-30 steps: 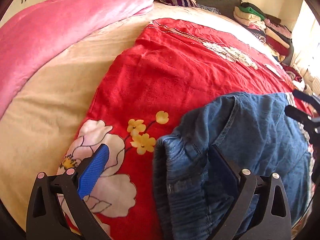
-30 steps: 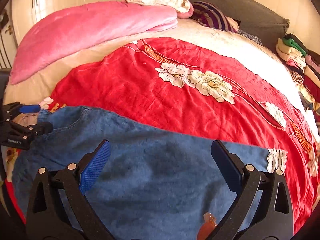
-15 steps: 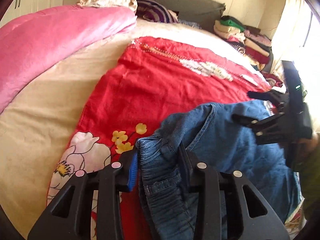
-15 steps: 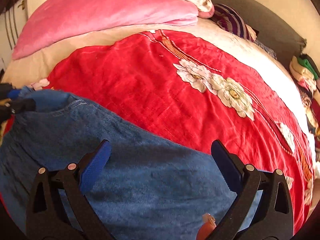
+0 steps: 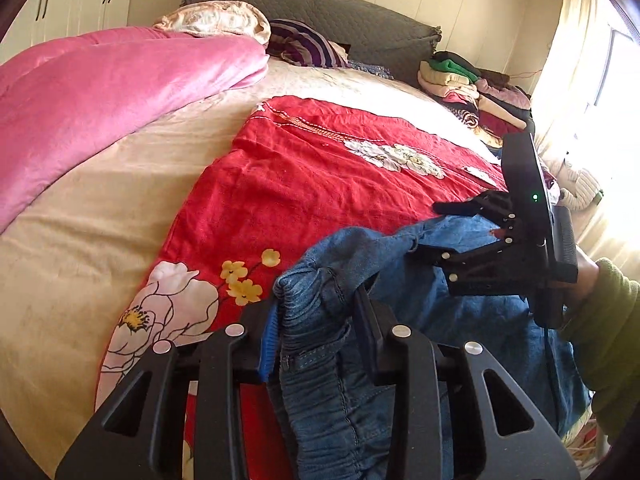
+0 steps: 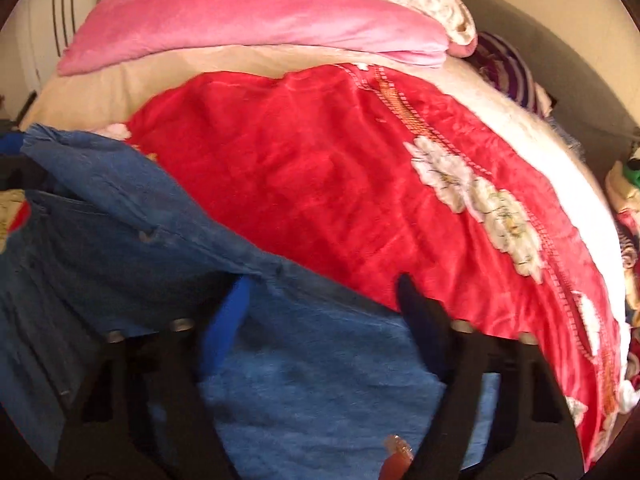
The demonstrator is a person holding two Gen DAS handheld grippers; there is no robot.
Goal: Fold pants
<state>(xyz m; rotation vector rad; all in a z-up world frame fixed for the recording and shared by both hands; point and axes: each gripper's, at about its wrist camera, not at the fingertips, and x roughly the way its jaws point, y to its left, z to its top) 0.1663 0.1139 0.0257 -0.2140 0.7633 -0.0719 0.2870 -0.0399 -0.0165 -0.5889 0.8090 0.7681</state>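
Blue jeans (image 5: 440,320) lie crumpled on a red floral blanket (image 5: 312,176) near the bed's front edge. My left gripper (image 5: 316,316) is shut on the gathered elastic waistband, which stands up bunched between the blue pad and the black finger. My right gripper (image 5: 432,230), held by a hand in a green sleeve, hangs over the far edge of the jeans. In the right wrist view its jaws (image 6: 320,304) are closing over the flat denim (image 6: 300,380); a wide gap remains and the pads do not press on the cloth.
A pink quilt (image 5: 100,92) fills the bed's left side on a beige sheet (image 5: 80,216). A striped pillow (image 5: 304,46) and grey headboard (image 5: 340,12) are at the back. Stacked folded clothes (image 5: 468,88) sit at the back right, by a bright window.
The left gripper shut on the jeans' waistband and raised it. The right gripper came down over the denim, rolled, and its jaws narrowed.
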